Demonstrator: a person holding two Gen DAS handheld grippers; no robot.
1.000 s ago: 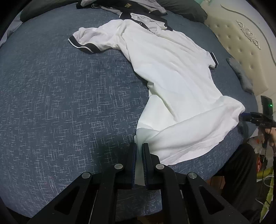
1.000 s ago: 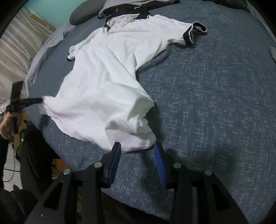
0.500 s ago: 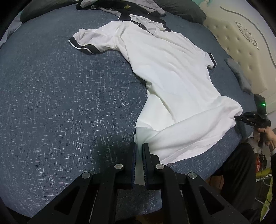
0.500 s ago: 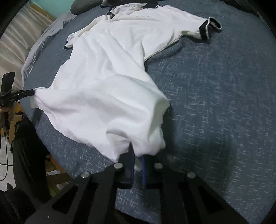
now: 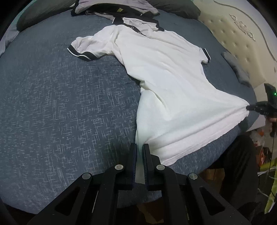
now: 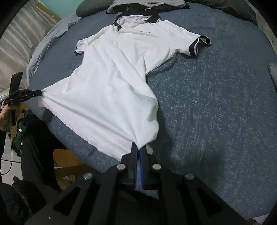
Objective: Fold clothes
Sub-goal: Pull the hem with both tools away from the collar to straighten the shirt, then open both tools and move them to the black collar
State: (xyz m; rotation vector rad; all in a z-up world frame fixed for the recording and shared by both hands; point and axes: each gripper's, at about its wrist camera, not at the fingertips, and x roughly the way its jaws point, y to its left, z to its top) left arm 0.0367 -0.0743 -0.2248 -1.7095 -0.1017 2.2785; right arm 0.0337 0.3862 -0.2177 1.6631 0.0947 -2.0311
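Now: white polo shirt (image 5: 166, 83) on the blue bedspread (image 5: 60, 107), collar toward the far pillows, dark-trimmed sleeves spread to either side, body running toward the near edge of the bed. Left gripper (image 5: 140, 152) pinching one bottom corner of the shirt, fingers pressed together with white cloth between the pads. Right gripper (image 6: 139, 152) clamped on the opposite bottom corner, fingers shut tight on a bunched fold. Hem drawn taut between the two grippers and lifted a little off the bedspread, probably, though blur makes that hard to judge. Grey and black clothes (image 5: 117, 10) heaped just beyond the collar, touching it. Padded cream headboard (image 5: 242, 38) off to one side. Person's dark trousers (image 6: 38, 138) at the bed's near edge.
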